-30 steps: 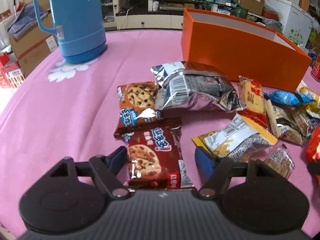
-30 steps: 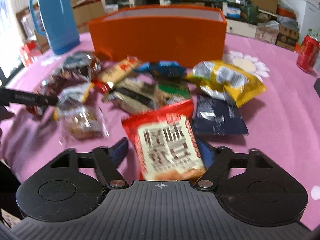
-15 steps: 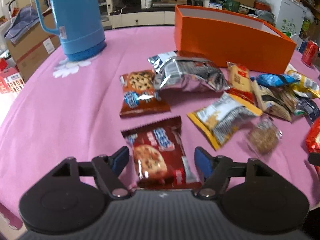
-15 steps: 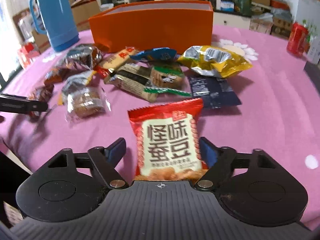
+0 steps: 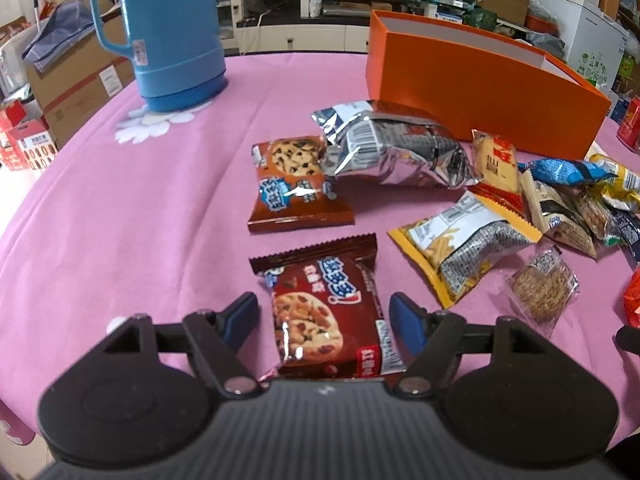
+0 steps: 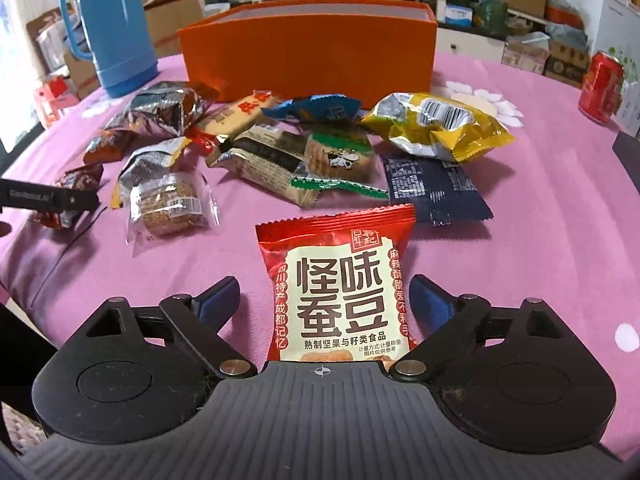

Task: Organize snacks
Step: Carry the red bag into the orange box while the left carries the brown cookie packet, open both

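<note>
A dark brown cookie packet (image 5: pixel 324 312) lies flat on the pink tablecloth (image 5: pixel 140 220) between the blue pads of my left gripper (image 5: pixel 323 312). A thin gap shows on each side, so the pads do not press it. In the right wrist view a red bean-snack packet (image 6: pixel 340 280) lies between the fingers of my right gripper (image 6: pixel 324 292). Its jaws are opening and stand clear of the packet. Behind the snacks stands an orange box (image 5: pixel 480 88), open on top and also in the right wrist view (image 6: pixel 308 44).
Several loose snacks lie in front of the box: a silver bag (image 5: pixel 392 152), a second cookie packet (image 5: pixel 296 184), a yellow bag (image 6: pixel 436 128), a navy packet (image 6: pixel 432 188). A blue thermos (image 5: pixel 172 32) stands far left, a red can (image 6: pixel 602 86) far right.
Both grippers drew back from the pile with their packets still between the fingers. The right jaws spread wide off the red packet. The dark cookie packet now lies apart from the other cookie packet.
</note>
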